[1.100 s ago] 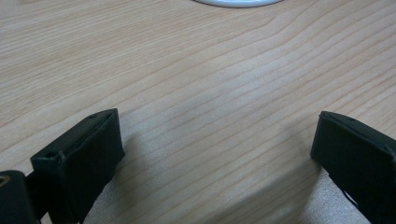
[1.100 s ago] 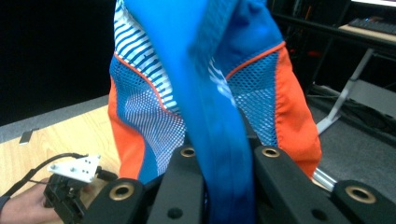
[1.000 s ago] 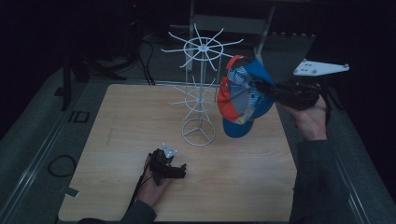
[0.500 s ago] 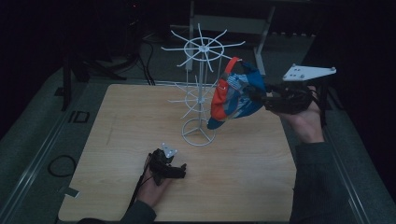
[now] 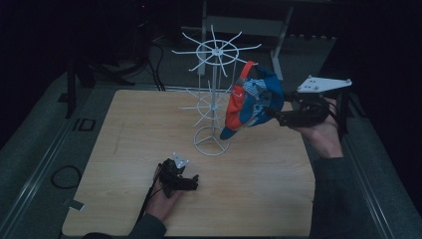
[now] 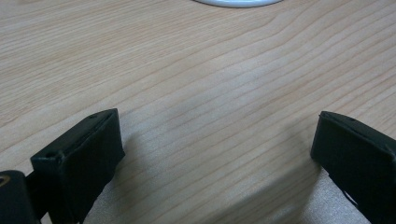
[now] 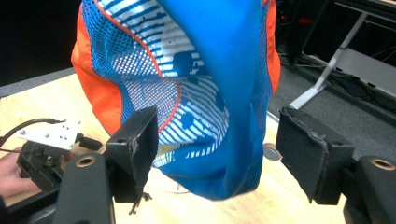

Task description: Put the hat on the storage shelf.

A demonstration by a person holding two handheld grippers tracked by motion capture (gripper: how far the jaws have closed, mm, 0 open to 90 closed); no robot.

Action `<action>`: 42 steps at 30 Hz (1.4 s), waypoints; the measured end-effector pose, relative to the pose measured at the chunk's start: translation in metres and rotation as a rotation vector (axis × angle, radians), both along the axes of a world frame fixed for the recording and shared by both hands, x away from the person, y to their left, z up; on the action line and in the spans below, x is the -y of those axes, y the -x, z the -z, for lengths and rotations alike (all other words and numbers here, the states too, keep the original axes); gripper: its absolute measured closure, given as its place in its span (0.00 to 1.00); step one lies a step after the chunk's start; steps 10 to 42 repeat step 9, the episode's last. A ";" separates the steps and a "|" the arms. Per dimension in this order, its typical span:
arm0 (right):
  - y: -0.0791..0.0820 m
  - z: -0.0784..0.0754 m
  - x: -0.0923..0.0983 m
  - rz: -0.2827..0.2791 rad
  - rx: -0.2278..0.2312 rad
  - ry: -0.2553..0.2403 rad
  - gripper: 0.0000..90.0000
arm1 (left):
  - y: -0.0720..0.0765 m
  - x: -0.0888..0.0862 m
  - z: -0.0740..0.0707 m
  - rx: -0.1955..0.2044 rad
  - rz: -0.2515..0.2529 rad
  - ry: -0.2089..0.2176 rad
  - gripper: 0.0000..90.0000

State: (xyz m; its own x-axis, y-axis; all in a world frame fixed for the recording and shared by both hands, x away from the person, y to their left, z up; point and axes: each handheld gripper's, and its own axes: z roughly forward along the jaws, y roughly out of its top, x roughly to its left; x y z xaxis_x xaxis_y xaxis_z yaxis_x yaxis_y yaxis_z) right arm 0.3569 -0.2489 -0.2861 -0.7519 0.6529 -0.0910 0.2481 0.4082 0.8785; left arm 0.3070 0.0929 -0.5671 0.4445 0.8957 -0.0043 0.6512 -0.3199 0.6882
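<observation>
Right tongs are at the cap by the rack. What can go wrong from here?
1. The right tongs stand open with the cap fabric between the jaws. Pulling back might drag the cap off the wire rack spoke it seems to hang from.
2. The cap sits far out to one side, and the left tongs lie on the table, not steadying the rack, so it may tip.

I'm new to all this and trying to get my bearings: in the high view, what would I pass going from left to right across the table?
Left gripper → white wire rack → blue and orange cap → right gripper.
</observation>
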 end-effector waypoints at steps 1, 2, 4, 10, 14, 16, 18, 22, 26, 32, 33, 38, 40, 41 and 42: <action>0.001 0.001 0.001 0.001 -0.001 0.000 0.33 | 0.000 0.000 0.000 0.000 0.000 0.000 0.03; 0.001 0.002 0.001 0.000 -0.002 -0.001 0.32 | 0.000 0.000 0.000 0.000 0.000 -0.001 0.03; 0.002 0.003 0.003 0.004 -0.004 -0.001 0.32 | 0.000 0.000 0.000 0.000 0.000 0.000 0.03; 0.003 0.007 0.007 0.008 -0.009 -0.007 0.32 | 0.000 0.000 0.000 0.002 -0.003 0.003 0.03; 0.003 0.007 0.007 0.008 -0.009 -0.007 0.32 | 0.000 0.000 0.000 0.002 -0.003 0.003 0.03; 0.003 0.007 0.007 0.008 -0.009 -0.007 0.32 | 0.000 0.000 0.000 0.002 -0.003 0.003 0.03; 0.003 0.007 0.007 0.008 -0.009 -0.007 0.32 | 0.000 0.000 0.000 0.002 -0.003 0.003 0.03; 0.003 0.007 0.007 0.008 -0.009 -0.007 0.32 | 0.000 0.000 0.000 0.002 -0.003 0.003 0.03; 0.003 0.007 0.007 0.008 -0.009 -0.007 0.32 | 0.000 0.000 0.000 0.002 -0.003 0.003 0.03; 0.003 0.007 0.007 0.008 -0.009 -0.007 0.32 | 0.000 0.000 0.000 0.002 -0.003 0.003 0.03; 0.003 0.007 0.007 0.008 -0.009 -0.007 0.32 | 0.000 0.000 0.000 0.002 -0.003 0.003 0.03; 0.003 0.007 0.007 0.008 -0.009 -0.007 0.32 | 0.000 0.000 0.000 0.002 -0.003 0.003 0.03; 0.003 0.007 0.007 0.008 -0.009 -0.007 0.32 | 0.000 0.000 0.000 0.002 -0.003 0.003 0.03; 0.003 0.007 0.007 0.008 -0.009 -0.007 0.32 | 0.000 0.000 0.000 0.002 -0.003 0.003 0.03; 0.003 0.007 0.007 0.008 -0.009 -0.007 0.32 | 0.000 0.000 0.000 0.002 -0.003 0.003 0.03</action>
